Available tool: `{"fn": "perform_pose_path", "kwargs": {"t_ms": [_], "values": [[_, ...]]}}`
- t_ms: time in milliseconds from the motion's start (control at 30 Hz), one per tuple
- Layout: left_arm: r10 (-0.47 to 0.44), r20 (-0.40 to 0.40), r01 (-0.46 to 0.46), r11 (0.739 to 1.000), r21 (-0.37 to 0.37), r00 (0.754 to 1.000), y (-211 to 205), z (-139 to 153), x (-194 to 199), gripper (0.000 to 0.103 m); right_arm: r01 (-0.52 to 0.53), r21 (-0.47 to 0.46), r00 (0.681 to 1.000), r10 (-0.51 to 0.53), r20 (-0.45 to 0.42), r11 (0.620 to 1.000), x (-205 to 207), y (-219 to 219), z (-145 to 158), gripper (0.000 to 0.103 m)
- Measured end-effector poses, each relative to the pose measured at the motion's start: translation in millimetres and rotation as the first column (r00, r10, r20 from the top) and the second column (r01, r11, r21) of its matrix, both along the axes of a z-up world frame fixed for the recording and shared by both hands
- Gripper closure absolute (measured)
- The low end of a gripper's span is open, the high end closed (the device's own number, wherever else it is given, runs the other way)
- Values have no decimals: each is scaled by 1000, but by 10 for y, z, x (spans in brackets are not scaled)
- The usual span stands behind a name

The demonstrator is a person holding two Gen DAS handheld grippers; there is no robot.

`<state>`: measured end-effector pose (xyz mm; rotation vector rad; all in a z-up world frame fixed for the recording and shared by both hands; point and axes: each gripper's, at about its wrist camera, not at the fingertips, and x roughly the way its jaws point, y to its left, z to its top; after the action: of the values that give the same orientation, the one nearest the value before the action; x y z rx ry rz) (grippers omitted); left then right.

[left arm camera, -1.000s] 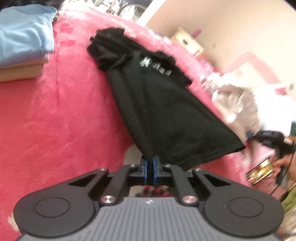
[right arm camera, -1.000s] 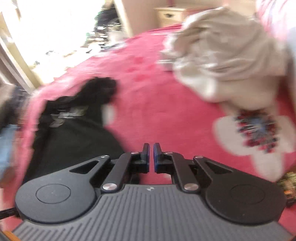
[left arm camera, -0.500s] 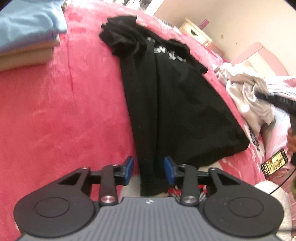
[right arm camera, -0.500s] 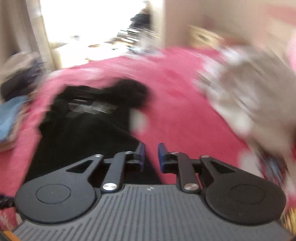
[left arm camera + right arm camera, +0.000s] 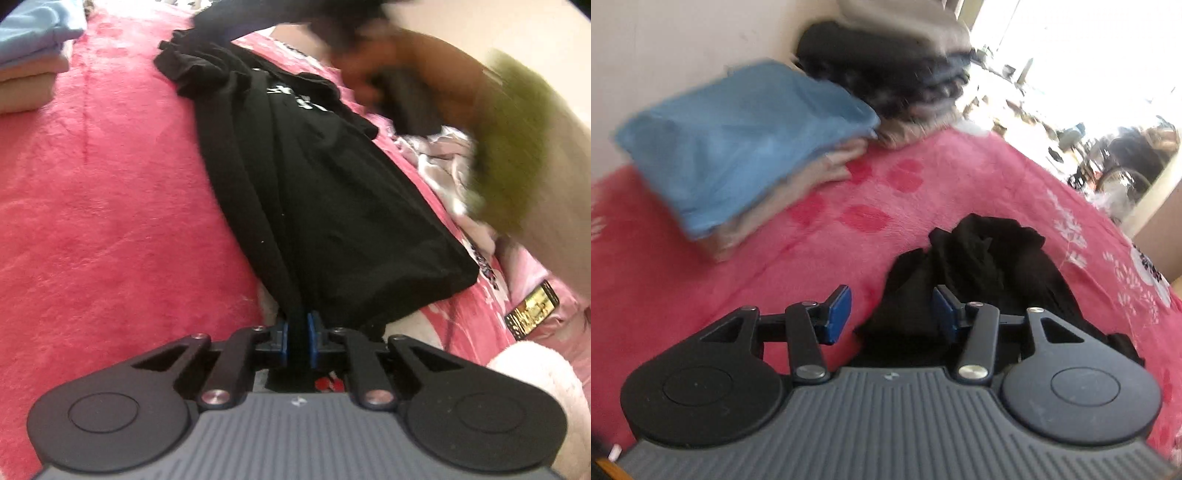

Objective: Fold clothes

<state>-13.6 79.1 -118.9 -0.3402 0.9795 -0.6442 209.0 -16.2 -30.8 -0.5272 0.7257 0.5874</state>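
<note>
Since half a second ago the left gripper (image 5: 295,341) has closed again on the near hem of the black T-shirt (image 5: 325,206), its blue pads pinching a bunched fold low in the frame's centre, while the right gripper (image 5: 892,314) has swung across the bed to the shirt's far end and its jaws have just been opening. They now stand apart and grip nothing: the left pad hangs over bare blanket, the right pad over black cloth, with the crumpled sleeve end (image 5: 990,251) just beyond and slightly right of the gap.

From the left fingers the shirt runs straight away toward the upper middle of the frame, a long narrow strip already folded lengthwise, white lettering near its far end. So each hand sits at one end of the long axis; the right is the nearer to the collar end, and I judge the next move needs it to drop onto that bunch and clamp.

Beyond: one pink blanket (image 5: 110,221), one black shirt in work, one blue folded garment (image 5: 738,140) topping a beige stack in the upper left, one darker stack (image 5: 886,74) behind it, one pale unfolded heap (image 5: 443,158) at right, one phone (image 5: 532,310) at the right edge.
</note>
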Motion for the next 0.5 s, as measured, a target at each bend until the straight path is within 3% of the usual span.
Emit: {"fn": "perform_pose_path", "kwargs": {"t_ms": [100, 167, 200, 233, 267, 367, 500], "values": [[-11, -4, 11, 999, -35, 1000, 26, -59, 17, 92, 74, -35, 991, -78, -107, 997, 317, 12, -216, 57], [-21, 1, 21, 998, -52, 1000, 46, -91, 21, 92, 114, -41, 977, -120, -175, 993, 414, -58, -325, 76], [-29, 5, 29, 998, -58, 1000, 51, -103, 27, 92, 137, -7, 970, -135, -202, 991, 422, -138, -320, 80], [-37, 10, 38, 997, -64, 999, 55, -114, 34, 92, 163, 31, 965, -152, -216, 986, 434, -217, -280, 95], [-46, 14, 47, 997, -69, 999, 59, -124, 41, 92, 204, 87, 956, -179, -230, 975, 444, -333, -197, 96], [-66, 9, 67, 993, -101, 998, 72, -169, 93, 92, 335, 292, 926, -255, -279, 896, 577, -746, 94, 97], [-89, 0, 88, 986, -139, 996, 86, -227, 152, 92, 465, 508, 883, -337, -326, 725, 839, -1299, 409, 97]]}}
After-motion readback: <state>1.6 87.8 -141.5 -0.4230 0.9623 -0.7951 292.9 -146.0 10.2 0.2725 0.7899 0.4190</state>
